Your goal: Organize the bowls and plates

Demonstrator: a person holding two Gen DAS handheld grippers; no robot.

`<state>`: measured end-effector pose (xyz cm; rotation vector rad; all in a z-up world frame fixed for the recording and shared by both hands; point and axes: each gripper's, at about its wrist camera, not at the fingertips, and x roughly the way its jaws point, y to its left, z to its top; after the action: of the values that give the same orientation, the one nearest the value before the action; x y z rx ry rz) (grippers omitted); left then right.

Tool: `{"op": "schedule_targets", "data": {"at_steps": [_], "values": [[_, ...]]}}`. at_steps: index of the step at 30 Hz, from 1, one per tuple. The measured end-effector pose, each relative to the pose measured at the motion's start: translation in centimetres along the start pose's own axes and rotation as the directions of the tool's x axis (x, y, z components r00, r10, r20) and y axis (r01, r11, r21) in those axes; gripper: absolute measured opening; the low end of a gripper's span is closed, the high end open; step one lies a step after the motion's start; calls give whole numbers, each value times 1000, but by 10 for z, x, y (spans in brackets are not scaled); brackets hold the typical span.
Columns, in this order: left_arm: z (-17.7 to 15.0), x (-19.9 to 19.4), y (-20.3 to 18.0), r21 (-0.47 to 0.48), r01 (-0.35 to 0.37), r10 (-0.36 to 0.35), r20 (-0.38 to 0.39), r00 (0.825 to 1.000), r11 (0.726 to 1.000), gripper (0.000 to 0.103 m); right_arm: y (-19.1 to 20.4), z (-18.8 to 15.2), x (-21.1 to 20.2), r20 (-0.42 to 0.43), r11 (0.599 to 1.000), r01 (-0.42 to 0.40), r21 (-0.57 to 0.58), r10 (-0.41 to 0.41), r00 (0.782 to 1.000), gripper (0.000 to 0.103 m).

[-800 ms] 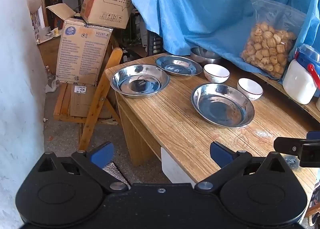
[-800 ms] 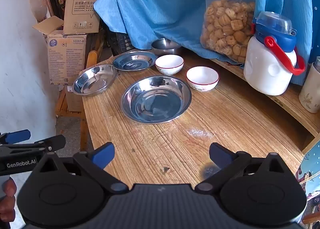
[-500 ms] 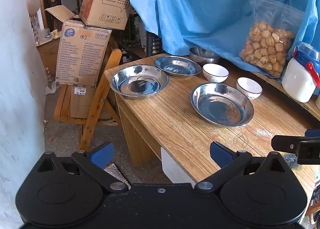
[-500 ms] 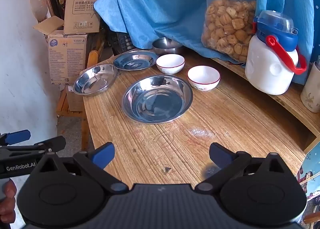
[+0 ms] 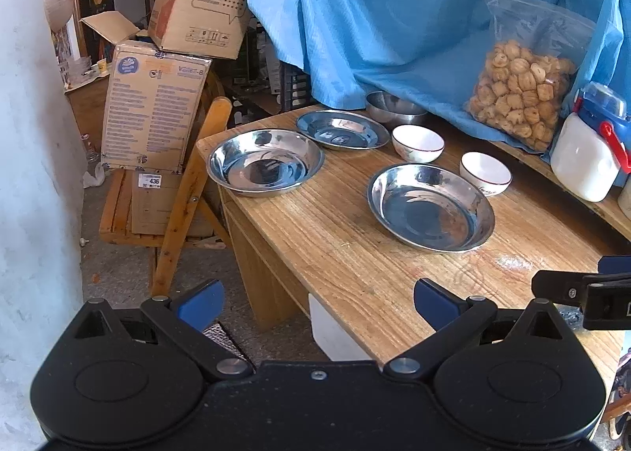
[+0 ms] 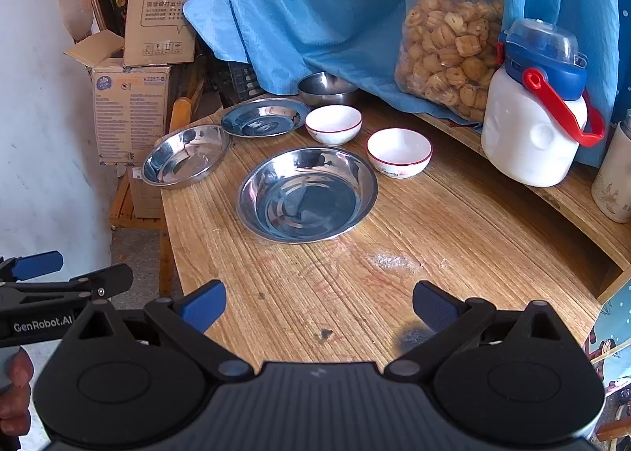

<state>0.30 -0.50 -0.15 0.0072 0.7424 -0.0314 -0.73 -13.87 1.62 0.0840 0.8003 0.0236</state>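
Three steel plates lie on the wooden table: a near one, a left one at the table's corner, and a far one. Two white bowls stand right of the plates; they also show in the left wrist view. A steel bowl sits at the back under the blue cloth. My left gripper is open and empty at the table's front left edge. My right gripper is open and empty over the near tabletop.
A white jug with blue lid and red handle and a bag of biscuits stand on a raised shelf at the right. A blue cloth hangs behind. A wooden chair with cardboard boxes stands left of the table.
Both grippers have drifted slightly; the view shifts a little. Nothing on the table has moved and both grippers stay open.
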Motion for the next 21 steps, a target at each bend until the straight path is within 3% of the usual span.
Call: {"op": "schedule_targets", "data": {"at_steps": [21], "values": [[1, 2, -3, 6, 22, -22, 6, 1000, 1000, 102, -2, 0, -1, -9, 1000, 14, 14, -14, 1000, 103]]}}
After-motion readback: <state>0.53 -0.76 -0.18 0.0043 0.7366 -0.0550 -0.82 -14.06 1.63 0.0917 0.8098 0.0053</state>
